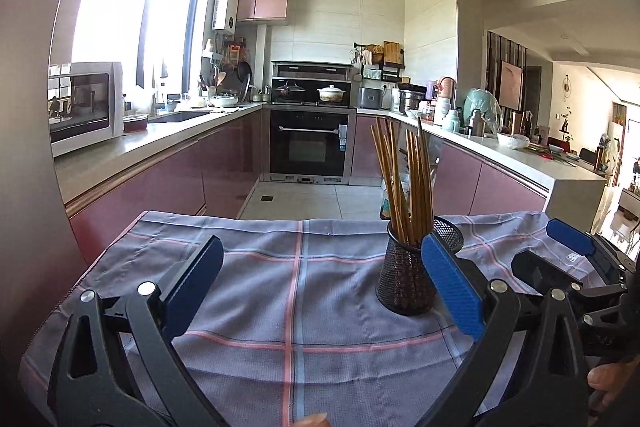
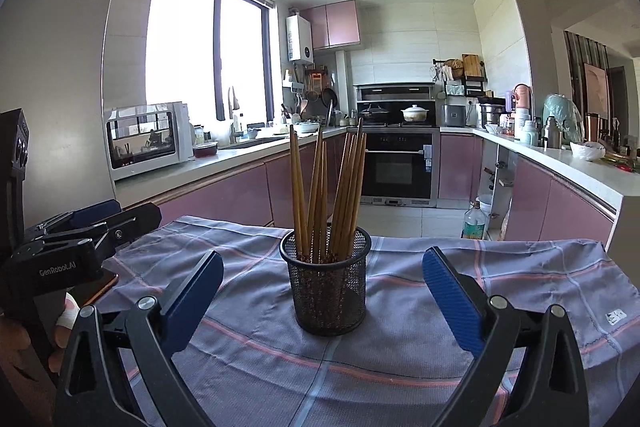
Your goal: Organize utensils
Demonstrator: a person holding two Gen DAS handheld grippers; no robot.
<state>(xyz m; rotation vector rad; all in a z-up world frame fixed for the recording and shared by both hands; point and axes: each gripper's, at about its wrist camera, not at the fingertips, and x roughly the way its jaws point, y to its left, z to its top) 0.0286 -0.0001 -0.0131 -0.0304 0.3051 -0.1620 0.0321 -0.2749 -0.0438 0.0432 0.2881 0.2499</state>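
Chopsticks (image 2: pixel 326 195) stand in a mesh cup (image 2: pixel 327 285) on a plaid cloth (image 2: pixel 520 275), their tips hidden inside, as left gripper (image 1: pixel 322 287) and right gripper (image 2: pixel 322 291) gape wide, empty

A mesh holder (image 2: pixel 327 281) stands upright on the cloth (image 2: pixel 520 279) at the centre of the right wrist frame, with the chopsticks (image 2: pixel 344 195) standing in it and fanning upward. The right gripper (image 2: pixel 322 295) straddles it from the lower frame, fingers spread wide and apart from it. In the left wrist frame the holder (image 1: pixel 404 279) sits right of centre, just behind the right finger of the left gripper (image 1: pixel 324 287). Behind the cloth lies the floor; the oven (image 2: pixel 398 163) stands at centre back, a microwave (image 2: pixel 146 139) at left on the counter (image 2: pixel 240 157).
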